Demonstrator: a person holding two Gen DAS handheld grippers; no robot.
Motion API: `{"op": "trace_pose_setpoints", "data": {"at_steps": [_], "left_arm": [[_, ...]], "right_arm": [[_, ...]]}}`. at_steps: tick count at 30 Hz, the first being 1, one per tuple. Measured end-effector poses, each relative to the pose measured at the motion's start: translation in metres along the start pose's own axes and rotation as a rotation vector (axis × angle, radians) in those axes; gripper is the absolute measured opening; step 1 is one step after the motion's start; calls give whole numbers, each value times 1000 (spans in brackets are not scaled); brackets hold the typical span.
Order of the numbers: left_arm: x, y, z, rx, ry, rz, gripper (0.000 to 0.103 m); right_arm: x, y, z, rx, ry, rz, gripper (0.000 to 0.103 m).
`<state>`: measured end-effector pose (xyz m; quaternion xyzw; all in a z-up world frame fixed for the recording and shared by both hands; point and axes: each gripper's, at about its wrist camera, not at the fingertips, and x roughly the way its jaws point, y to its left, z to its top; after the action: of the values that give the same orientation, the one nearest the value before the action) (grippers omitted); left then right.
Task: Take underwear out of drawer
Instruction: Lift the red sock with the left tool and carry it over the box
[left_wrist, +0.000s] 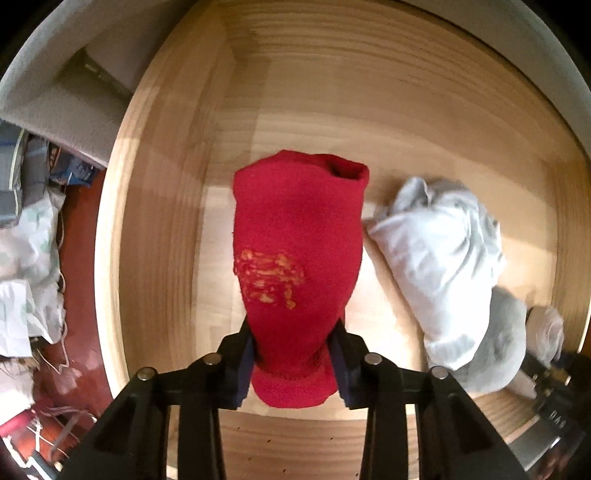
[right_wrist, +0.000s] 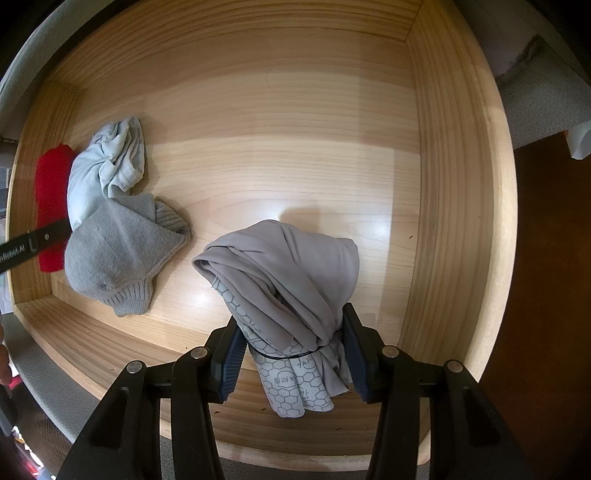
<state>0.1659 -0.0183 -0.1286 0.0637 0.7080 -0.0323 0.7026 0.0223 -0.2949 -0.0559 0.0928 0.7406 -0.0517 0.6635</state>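
My left gripper (left_wrist: 295, 350) is shut on a red garment with an orange print (left_wrist: 295, 258) and holds it over the left part of the open wooden drawer (left_wrist: 166, 221). The red garment also shows at the far left of the right wrist view (right_wrist: 51, 184), with a left gripper finger (right_wrist: 37, 240) across it. My right gripper (right_wrist: 293, 354) is shut on a folded grey underwear with a hexagon pattern (right_wrist: 288, 280) and holds it above the drawer floor (right_wrist: 295, 166).
A pale blue crumpled garment (right_wrist: 107, 166) and a grey knitted garment (right_wrist: 118, 251) lie in the drawer between the grippers; the pale one also shows in the left wrist view (left_wrist: 439, 258). Clutter of bags and cloth (left_wrist: 29, 258) lies on the floor left of the drawer.
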Motion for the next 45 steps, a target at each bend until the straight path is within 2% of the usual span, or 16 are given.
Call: {"op": "trace_pose_setpoints", "data": {"at_steps": [4,10,21,30,34,39,45], "left_arm": [[0,-17,-4,48,15,18,29],[-8,-18,-3,62,32,11,27],[-60,-36,-8,123,-5,7,27],[-114,-8,-58,190,-63,14,27],[-130,5,-74,193,-99,-5,27],[-164,15,-92,207,-184,-27,27],[-228,24,-98,193,-338,-62,27]], "right_arm": [[0,0,0,0,0,0,45],[0,-1,0,-1,-1,0,44],[-1,-2,2,0,-2,3,44],[0,-2,2,-1,-3,4,44],[0,-2,3,-1,-2,3,44],[0,-3,2,-1,-3,4,44],[0,-3,2,-2,-3,3,44]]}}
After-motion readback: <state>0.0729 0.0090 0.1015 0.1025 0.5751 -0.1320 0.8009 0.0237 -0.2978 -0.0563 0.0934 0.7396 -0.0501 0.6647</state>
